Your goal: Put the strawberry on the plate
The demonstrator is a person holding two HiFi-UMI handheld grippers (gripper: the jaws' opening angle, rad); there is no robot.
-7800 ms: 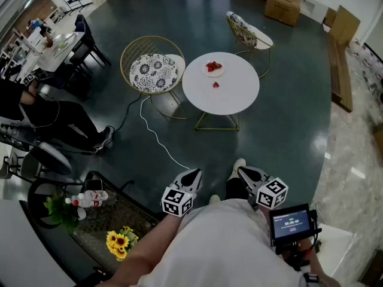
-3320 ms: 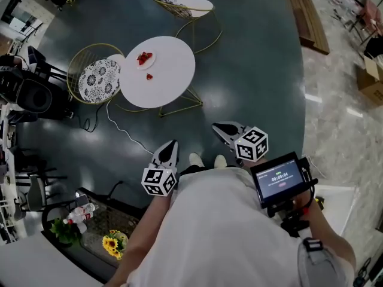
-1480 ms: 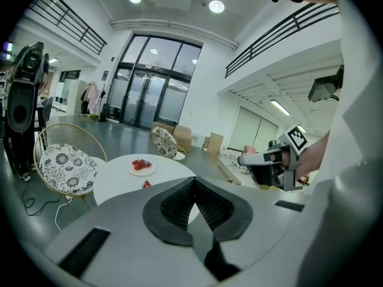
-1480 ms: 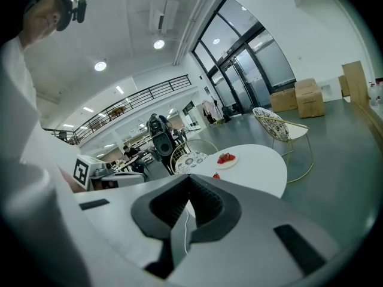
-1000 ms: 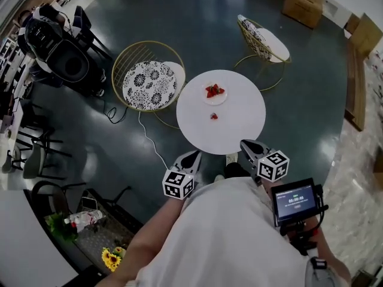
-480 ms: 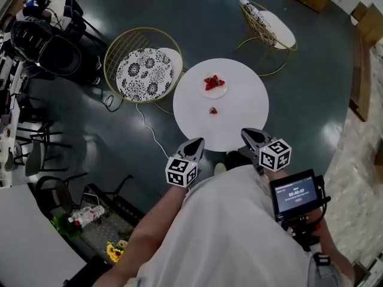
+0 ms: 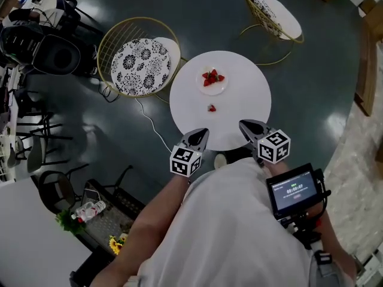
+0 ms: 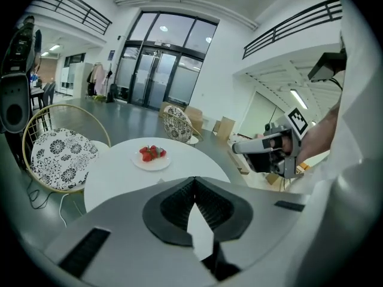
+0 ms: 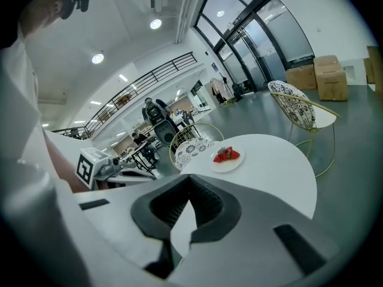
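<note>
A round white table (image 7: 239,94) stands just ahead of me. A white plate (image 7: 212,84) on its far side carries several strawberries. One loose strawberry (image 7: 211,107) lies alone near the table's middle, apart from the plate. My left gripper (image 7: 203,132) hovers over the near left edge of the table, shut and empty. My right gripper (image 7: 244,125) hangs over the near right edge, also shut and empty. In the left gripper view the plate (image 8: 151,161) shows beyond the shut jaws. The right gripper view shows the plate (image 9: 228,159) too. Both gripper views hide the loose strawberry.
A gold wire chair with a patterned cushion (image 7: 143,64) stands left of the table, a second chair (image 7: 278,14) behind it. A white cable (image 7: 153,131) runs over the dark floor. Black chairs (image 7: 42,46) stand far left; a low shelf with flowers (image 7: 90,211) sits lower left.
I have come closer to the table. Its near edge now lies under both gripper tips. Both grippers stay shut and empty.
</note>
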